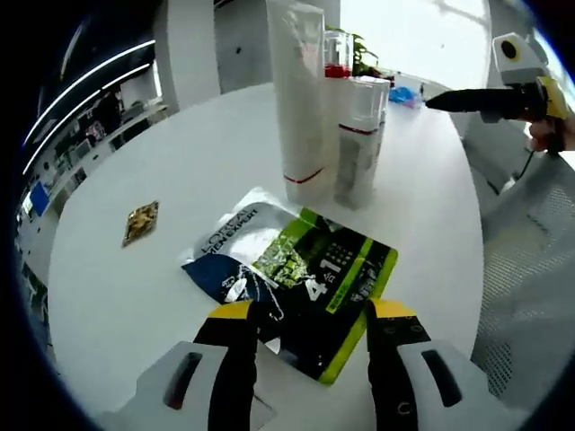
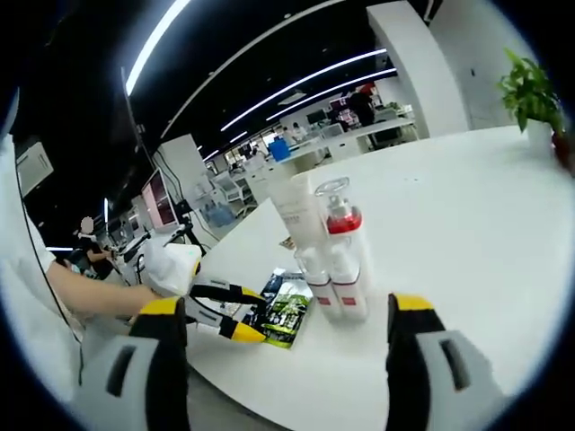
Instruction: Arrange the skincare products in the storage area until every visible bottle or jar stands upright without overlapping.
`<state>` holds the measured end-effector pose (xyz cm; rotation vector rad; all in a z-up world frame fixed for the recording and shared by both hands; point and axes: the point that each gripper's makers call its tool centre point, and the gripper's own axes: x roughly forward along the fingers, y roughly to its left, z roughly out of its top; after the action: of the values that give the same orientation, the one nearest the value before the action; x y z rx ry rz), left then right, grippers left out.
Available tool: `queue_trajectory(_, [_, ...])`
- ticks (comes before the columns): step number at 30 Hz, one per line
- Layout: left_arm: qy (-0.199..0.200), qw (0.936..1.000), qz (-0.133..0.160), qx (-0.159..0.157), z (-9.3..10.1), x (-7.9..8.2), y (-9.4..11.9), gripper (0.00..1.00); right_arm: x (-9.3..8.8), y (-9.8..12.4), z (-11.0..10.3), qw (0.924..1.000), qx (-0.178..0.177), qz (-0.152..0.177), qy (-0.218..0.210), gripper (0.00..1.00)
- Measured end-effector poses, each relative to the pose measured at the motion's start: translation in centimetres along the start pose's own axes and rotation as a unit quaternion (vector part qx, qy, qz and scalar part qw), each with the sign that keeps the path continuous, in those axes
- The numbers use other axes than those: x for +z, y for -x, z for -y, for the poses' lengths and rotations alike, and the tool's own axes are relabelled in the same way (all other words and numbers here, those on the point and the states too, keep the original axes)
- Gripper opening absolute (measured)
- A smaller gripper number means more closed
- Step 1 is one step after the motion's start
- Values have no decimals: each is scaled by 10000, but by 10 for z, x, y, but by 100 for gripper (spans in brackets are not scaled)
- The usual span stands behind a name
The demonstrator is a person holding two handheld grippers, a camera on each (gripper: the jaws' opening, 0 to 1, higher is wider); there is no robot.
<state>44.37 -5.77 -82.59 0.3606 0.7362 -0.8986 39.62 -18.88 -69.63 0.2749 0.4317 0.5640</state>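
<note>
2 sachets (image 1: pixel 296 287) lie flat and overlapping on the white table (image 1: pixel 135 305), a blue one half under a green one, just ahead of my left gripper (image 1: pixel 310 346). Its jaws are spread wide with nothing between them, their tips at the sachets' near edge. Small gold packet (image 1: pixel 141 222) sits apart to the left. Beyond the sachets, the tall white tube (image 1: pixel 298 99) and the bottles (image 1: pixel 359 135) stand upright, close together.

I judge the upright group is done and the sachets are the step in hand: next I must close on one edge and lift it off the other.

My right gripper (image 2: pixel 292 337) hovers back from the bottles, jaws wide apart and holding nothing, pointed at the red-collared pump bottle (image 2: pixel 340 233).
</note>
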Motion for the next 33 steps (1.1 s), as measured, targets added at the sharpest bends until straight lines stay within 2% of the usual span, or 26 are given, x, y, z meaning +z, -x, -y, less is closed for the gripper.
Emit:
queue_trajectory(11, [-3, 9999, -100, -95, 6, 0, 3, 51, -1, 0, 0, 10000, -28, -29, 77, 93])
queue_trajectory(15, [5, 9999, -50, -93, 7, 2, 8, 51, -1, 0, -2, 9999, -34, -35, 101, 93])
queue_trajectory(27, [178, 9998, 95, 59, 1, -6, 43, 58, 1, 2, -3, 9999, -50, -1, 139, 93])
queue_trajectory(33, [381, 9988, 277, 121, -4, -7, 63, 61, 1, 4, -7, 9998, -40, 5, 197, 94])
